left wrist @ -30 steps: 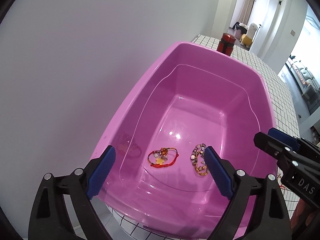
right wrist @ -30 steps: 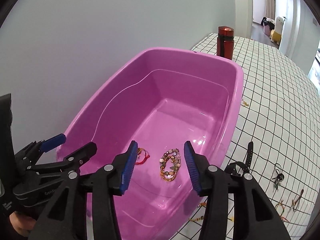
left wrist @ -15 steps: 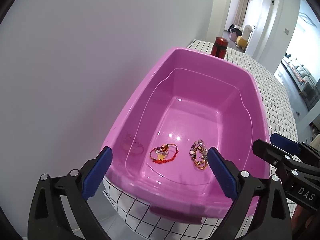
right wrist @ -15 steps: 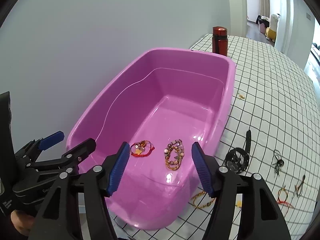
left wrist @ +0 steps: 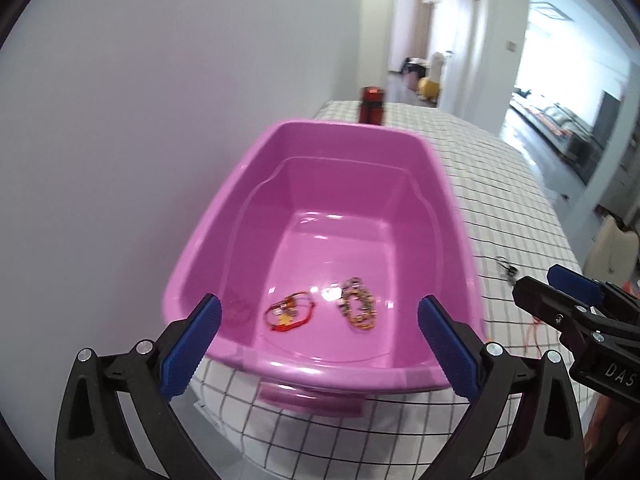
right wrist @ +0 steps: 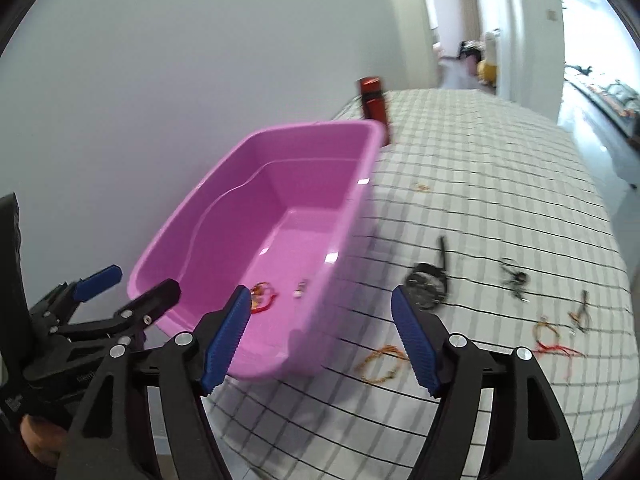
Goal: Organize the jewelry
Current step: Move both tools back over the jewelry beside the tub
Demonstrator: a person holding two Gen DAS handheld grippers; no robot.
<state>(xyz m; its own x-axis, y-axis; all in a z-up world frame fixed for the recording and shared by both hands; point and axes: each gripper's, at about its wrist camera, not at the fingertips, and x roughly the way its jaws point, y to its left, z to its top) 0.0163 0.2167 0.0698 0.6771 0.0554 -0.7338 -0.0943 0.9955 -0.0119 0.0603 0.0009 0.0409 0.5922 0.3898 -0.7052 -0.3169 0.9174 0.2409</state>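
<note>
A pink plastic tub (left wrist: 256, 168) (right wrist: 192, 216) sits on the checked tablecloth against the wall. In it lie a red cord bracelet (left wrist: 289, 313) (right wrist: 262, 298) and a beaded gold bracelet (left wrist: 358, 307). My left gripper (left wrist: 318, 346) is open and empty, short of the tub's near rim. My right gripper (right wrist: 320, 336) is open and empty over the cloth beside the tub's right wall. On the cloth lie a black watch (right wrist: 428, 278), a gold chain (right wrist: 380, 362), a black piece (right wrist: 514, 278), a red and gold cord (right wrist: 554, 340) and a small clasp piece (right wrist: 582, 312).
A dark red bottle (left wrist: 371, 105) (right wrist: 374, 100) stands behind the tub. A small gold piece (right wrist: 423, 188) lies further back on the cloth. The white wall is close on the left. The table's near edge (right wrist: 280, 452) runs below my grippers. A doorway opens at the back right.
Both grippers have pulled back out of the tub and risen. The right one has swung right toward the loose jewelry on the cloth and opened wider.
</note>
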